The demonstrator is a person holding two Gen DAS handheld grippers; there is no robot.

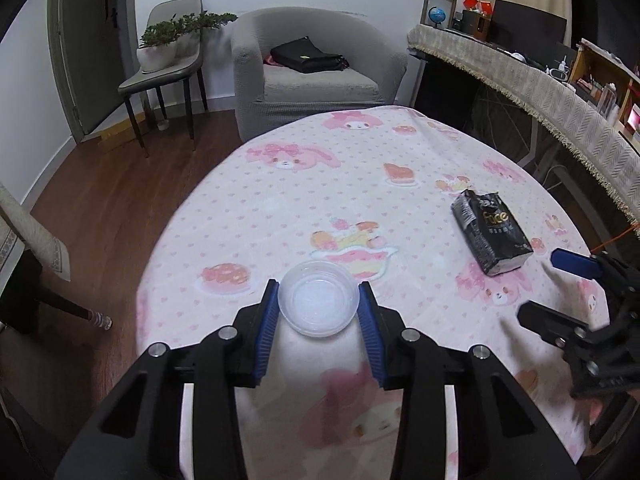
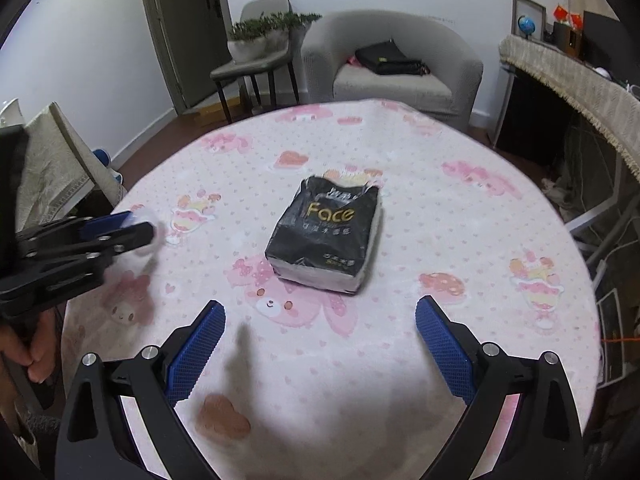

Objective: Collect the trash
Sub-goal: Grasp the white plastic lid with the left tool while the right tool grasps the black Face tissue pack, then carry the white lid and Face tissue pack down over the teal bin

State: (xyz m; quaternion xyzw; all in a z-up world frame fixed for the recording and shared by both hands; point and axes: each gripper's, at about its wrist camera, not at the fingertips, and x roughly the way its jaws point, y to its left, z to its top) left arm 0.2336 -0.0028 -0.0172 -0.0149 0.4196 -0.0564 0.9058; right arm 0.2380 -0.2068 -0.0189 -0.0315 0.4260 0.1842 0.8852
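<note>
A: Starting at the left, what is the left gripper [image 1: 318, 294] doing?

B: It is clamping a small clear plastic cup [image 1: 317, 303]. Both blue pads are pressing against the cup's sides, one on each flank, with the jaws standing roughly halfway apart. The cup's open mouth is facing up and looking empty.

A: Is the cup sitting on the table?

B: I cannot tell whether its base is touching the cloth or hanging just above it. It is showing over the pink cartoon-print tablecloth [image 1: 320, 184], near the edge closest to the camera.

A: And from the other camera?

B: In the right wrist view the same gripper is reaching in from the left edge, and a person's hand [image 2: 28, 354] is wrapping around its handle. The cup is appearing there only as a pale blur at the tips.

A: Moving right, what is lying on the table?

B: A black tissue pack [image 2: 328, 236] printed with "Face" in gold is lying flat near the middle of the cloth, its top torn open. It is well apart from the cup.

A: And the right gripper [image 2: 320, 316]?

B: Its jaws are standing wide apart and gripping nothing. It is hovering near the tissue pack, which is lying beyond the fingertips, not between them. The blue pads are touching neither the pack nor the cloth.
</note>
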